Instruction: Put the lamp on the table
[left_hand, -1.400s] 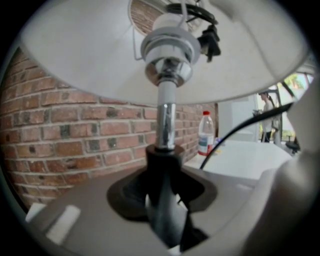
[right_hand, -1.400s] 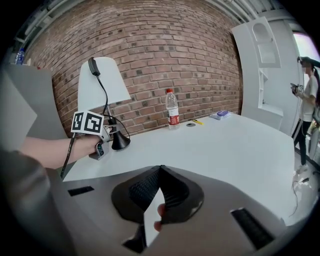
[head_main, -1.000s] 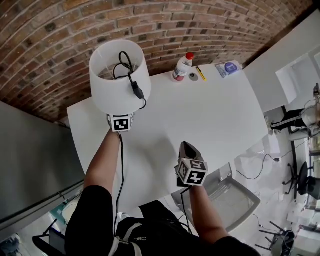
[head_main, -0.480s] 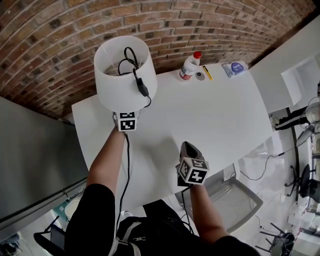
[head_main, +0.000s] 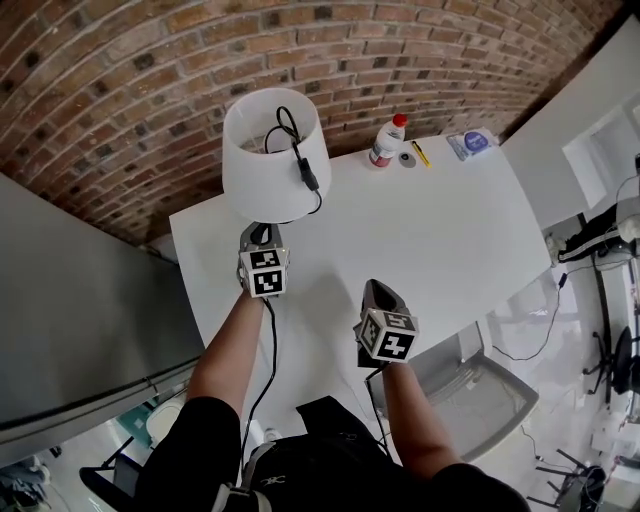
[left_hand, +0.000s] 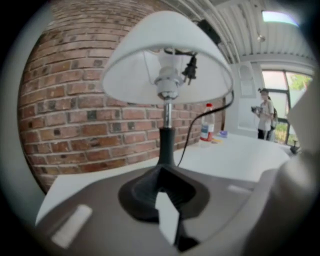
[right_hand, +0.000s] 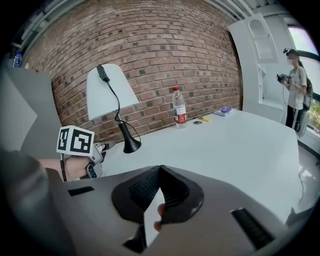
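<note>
The lamp (head_main: 270, 160), with a white shade and a black stem and base, stands upright on the white table (head_main: 440, 230) near its far left corner, by the brick wall. Its black cord and plug (head_main: 305, 172) hang over the shade. My left gripper (head_main: 258, 236) sits just in front of the lamp base, apart from it, jaws shut on nothing. In the left gripper view the lamp (left_hand: 167, 75) rises right beyond the left gripper (left_hand: 167, 220). My right gripper (head_main: 376, 292) hovers over the table's near edge, shut and empty. The right gripper view shows the lamp (right_hand: 107, 92) at left, past the right gripper (right_hand: 154, 210).
A plastic bottle (head_main: 386, 141), a yellow pen (head_main: 420, 153) and a blue packet (head_main: 472, 143) lie at the table's far edge. A grey cabinet (head_main: 80, 320) stands to the left. A person (right_hand: 296, 87) stands beyond the table's right end.
The left gripper, which was tucked under the shade with the lamp, has drawn back towards me and closed. The lamp now stands by itself. The right gripper has barely moved.
</note>
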